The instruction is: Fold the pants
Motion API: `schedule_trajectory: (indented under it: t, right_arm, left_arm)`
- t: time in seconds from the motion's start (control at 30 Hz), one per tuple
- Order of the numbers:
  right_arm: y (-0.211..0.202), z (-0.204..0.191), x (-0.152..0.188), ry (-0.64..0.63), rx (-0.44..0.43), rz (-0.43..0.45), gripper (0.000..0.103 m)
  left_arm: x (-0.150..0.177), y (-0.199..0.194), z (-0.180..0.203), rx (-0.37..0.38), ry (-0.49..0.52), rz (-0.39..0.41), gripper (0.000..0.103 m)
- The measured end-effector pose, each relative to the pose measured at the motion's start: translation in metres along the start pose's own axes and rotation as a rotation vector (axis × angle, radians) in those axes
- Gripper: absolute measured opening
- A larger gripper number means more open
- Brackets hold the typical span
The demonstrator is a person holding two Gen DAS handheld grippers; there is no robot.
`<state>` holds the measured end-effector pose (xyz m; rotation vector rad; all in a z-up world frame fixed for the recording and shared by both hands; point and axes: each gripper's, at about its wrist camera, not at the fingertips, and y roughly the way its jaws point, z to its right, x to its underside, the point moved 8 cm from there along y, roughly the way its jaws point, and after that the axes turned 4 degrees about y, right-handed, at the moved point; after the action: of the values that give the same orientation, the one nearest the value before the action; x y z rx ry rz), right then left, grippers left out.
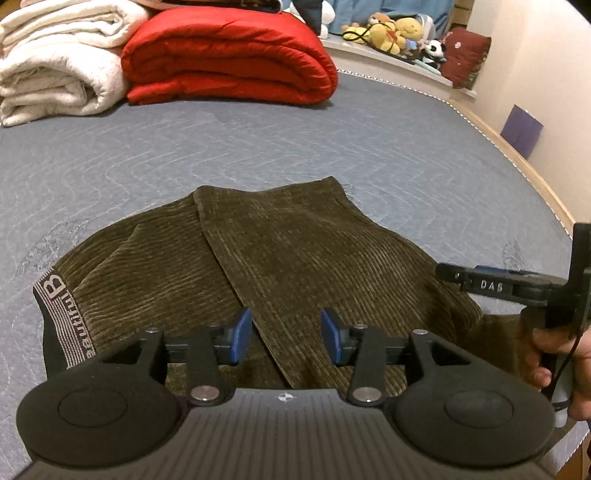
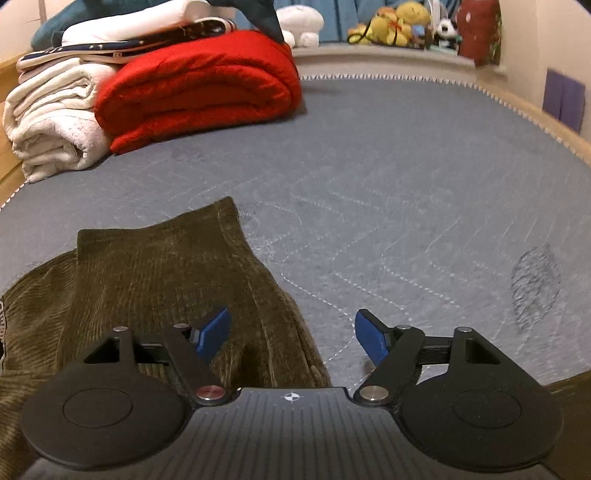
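Olive corduroy pants (image 1: 295, 258) lie folded on the grey quilted bed (image 1: 332, 147), one layer laid slantwise over the other. Their black waistband (image 1: 55, 317) with white lettering is at the left. My left gripper (image 1: 287, 338) hovers low over the near part of the pants, its blue pads apart with the slanted fold edge running between them and nothing pinched. My right gripper (image 2: 291, 336) is open wide at the right side of the pants (image 2: 155, 266), left pad over the cloth, right pad over bare bed. One of its fingers (image 1: 491, 285) shows in the left wrist view, with a hand (image 1: 554, 354) on its grip.
A folded red blanket (image 1: 229, 55) and a stack of white blankets (image 1: 55, 66) sit at the far left of the bed. Several stuffed toys (image 1: 395, 33) line a ledge behind. The bed's wooden edge (image 1: 535, 177) and a wall run along the right.
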<state>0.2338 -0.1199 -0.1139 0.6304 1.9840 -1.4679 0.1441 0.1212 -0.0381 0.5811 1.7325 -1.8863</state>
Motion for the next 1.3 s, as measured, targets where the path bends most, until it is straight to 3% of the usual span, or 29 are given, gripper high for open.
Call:
schedule_trajectory:
  t: [0.17, 0.2, 0.23, 0.27, 0.3, 0.37, 0.47, 0.53, 0.6, 0.67, 0.7, 0.77, 0.87, 0.97, 1.1, 1.17, 1.3]
  right_arm:
    - [0.009, -0.001, 0.009, -0.035, -0.031, -0.038, 0.078]
    - [0.01, -0.004, 0.011, -0.046, -0.047, -0.044, 0.071]
    - [0.01, -0.008, 0.013, -0.071, -0.06, -0.049, 0.052]
    - [0.01, -0.012, 0.016, -0.107, -0.066, -0.059, 0.041]
    - [0.009, -0.015, 0.018, -0.142, -0.06, -0.06, 0.017]
    - [0.003, -0.02, 0.019, -0.193, -0.053, -0.032, 0.012]
    - [-0.021, -0.025, 0.009, -0.187, -0.124, 0.013, 0.01]
    - [-0.054, -0.037, -0.001, -0.202, -0.241, 0.056, 0.01]
    - [-0.098, -0.056, -0.004, -0.283, -0.434, 0.093, 0.01]
    - [-0.141, -0.072, 0.013, -0.391, -0.689, 0.07, 0.009]
    - [-0.149, -0.073, 0.023, -0.411, -0.758, 0.027, 0.009]
    - [-0.142, -0.07, 0.048, -0.431, -0.802, -0.113, 0.009]
    - [-0.109, -0.062, 0.074, -0.485, -0.637, -0.195, 0.016]
    - [-0.103, -0.06, 0.062, -0.422, -0.62, -0.164, 0.03]
    - [-0.107, -0.063, 0.03, -0.292, -0.626, -0.053, 0.072]
    - [-0.096, -0.066, 0.019, -0.239, -0.594, -0.05, 0.075]
    - [-0.048, -0.06, 0.021, -0.172, -0.444, -0.146, 0.074]
  left_arm:
    - [-0.001, 0.003, -0.001, -0.005, -0.005, -0.004, 0.047]
    - [0.0, 0.004, -0.001, -0.006, -0.004, -0.006, 0.047]
    - [0.0, 0.004, 0.0, -0.007, -0.003, -0.007, 0.047]
    - [0.0, 0.004, 0.0, -0.007, -0.003, -0.008, 0.047]
    - [0.001, 0.005, 0.001, -0.007, -0.003, -0.01, 0.047]
    - [0.001, 0.005, 0.001, -0.006, -0.003, -0.01, 0.047]
    - [0.0, 0.002, -0.002, -0.004, -0.015, -0.002, 0.047]
    - [-0.001, -0.002, -0.007, -0.006, -0.026, 0.007, 0.047]
    - [-0.003, -0.006, -0.011, -0.005, -0.035, 0.015, 0.047]
    - [-0.003, -0.008, -0.013, -0.004, -0.038, 0.018, 0.047]
    - [-0.003, -0.009, -0.013, -0.004, -0.036, 0.017, 0.048]
    - [-0.001, -0.008, -0.013, -0.003, -0.031, 0.012, 0.047]
    - [-0.001, -0.008, -0.01, 0.002, -0.037, 0.006, 0.048]
    - [-0.002, -0.009, -0.007, 0.005, -0.042, 0.013, 0.054]
    - [-0.003, -0.007, -0.005, 0.003, -0.049, 0.012, 0.057]
    - [-0.003, -0.005, -0.005, -0.001, -0.056, 0.008, 0.057]
    - [-0.004, -0.002, -0.006, -0.005, -0.063, -0.001, 0.057]
